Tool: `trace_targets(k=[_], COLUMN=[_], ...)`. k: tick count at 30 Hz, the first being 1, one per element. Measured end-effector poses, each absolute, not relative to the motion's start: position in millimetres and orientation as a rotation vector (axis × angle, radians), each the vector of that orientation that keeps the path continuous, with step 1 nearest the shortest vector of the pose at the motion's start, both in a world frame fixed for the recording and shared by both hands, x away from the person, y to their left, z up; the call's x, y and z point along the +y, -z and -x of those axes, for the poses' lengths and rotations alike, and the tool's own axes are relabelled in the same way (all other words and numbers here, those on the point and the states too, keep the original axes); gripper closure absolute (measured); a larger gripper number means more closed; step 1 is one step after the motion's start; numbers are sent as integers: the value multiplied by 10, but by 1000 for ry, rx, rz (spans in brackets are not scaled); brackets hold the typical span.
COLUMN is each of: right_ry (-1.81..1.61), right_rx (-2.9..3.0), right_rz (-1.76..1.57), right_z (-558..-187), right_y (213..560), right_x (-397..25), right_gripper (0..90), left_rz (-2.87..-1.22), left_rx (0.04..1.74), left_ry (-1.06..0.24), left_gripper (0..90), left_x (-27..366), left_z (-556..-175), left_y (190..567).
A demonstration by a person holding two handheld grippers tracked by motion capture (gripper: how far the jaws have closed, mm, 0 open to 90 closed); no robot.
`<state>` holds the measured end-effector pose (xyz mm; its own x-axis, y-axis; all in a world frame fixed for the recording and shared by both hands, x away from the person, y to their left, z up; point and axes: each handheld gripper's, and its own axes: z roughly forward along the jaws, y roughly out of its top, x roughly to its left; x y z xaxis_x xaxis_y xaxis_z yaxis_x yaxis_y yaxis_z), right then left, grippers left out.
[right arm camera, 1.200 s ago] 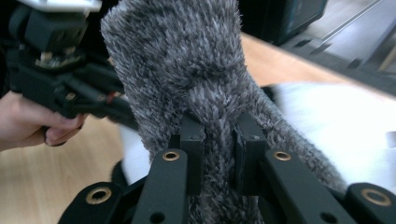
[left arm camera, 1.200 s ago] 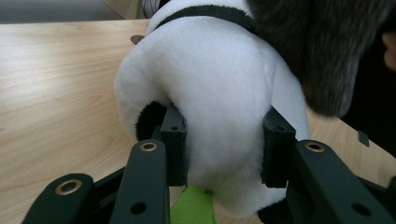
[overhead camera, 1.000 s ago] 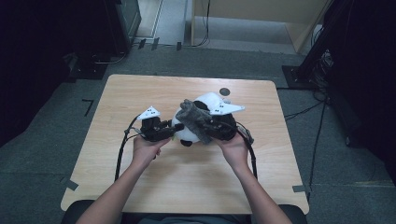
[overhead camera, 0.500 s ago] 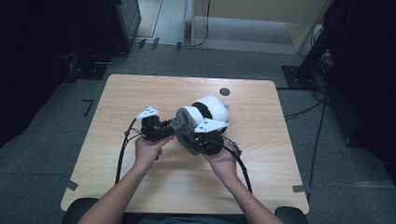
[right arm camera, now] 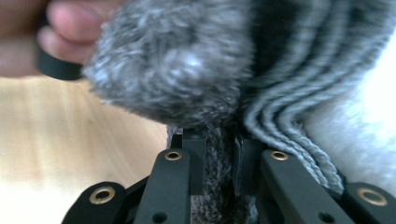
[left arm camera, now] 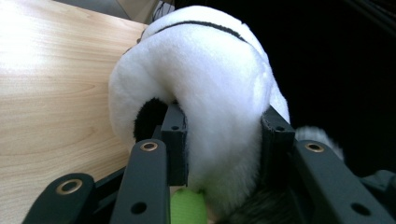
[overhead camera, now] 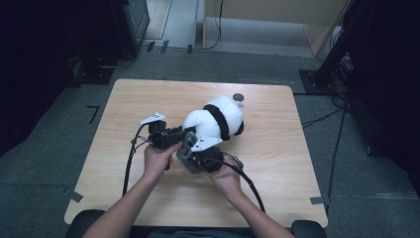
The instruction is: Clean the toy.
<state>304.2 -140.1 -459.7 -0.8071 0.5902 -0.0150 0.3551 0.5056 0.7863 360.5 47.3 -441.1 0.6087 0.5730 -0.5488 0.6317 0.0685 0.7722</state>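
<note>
- The plush panda (overhead camera: 218, 120) lies on the wooden tabletop (overhead camera: 277, 163), near its middle, just ahead of both hands.
- The left tongs (left arm camera: 223, 140) are clenched on a white part of the panda, the fur bulging between the jaws.
- The right tongs (right arm camera: 219, 161) pinch a grey knitted piece with a furry pompom (right arm camera: 168, 70); it looks like a small hat, though the close view is blurred.
- That grey piece sits against the panda's near side.
</note>
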Motion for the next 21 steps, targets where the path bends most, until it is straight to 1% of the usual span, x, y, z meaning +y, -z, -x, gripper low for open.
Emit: trace_targets(k=[5, 9, 13, 21], right_ry=[-1123, -1114, -1121, -1065], right_rx=[2459, 2454, 2446, 2382], right_rz=[-809, -922, -986, -1078], right_z=[-3102, -3216, -3286, -3389], right_y=[4681, 4734, 4698, 4644], right_x=[-1458, -1627, -1781, -2075], right_gripper=[804, 804, 803, 803], left_rz=[-1553, -1549, -1543, -1552], left_rx=[1052, 1046, 1057, 1067], left_ry=[96, 90, 96, 67], left_gripper=[619, 617, 616, 613], left_x=[552, 603, 635, 718], left_z=[-3638, -3644, -3666, -3686], left_y=[4406, 4384, 4402, 4414])
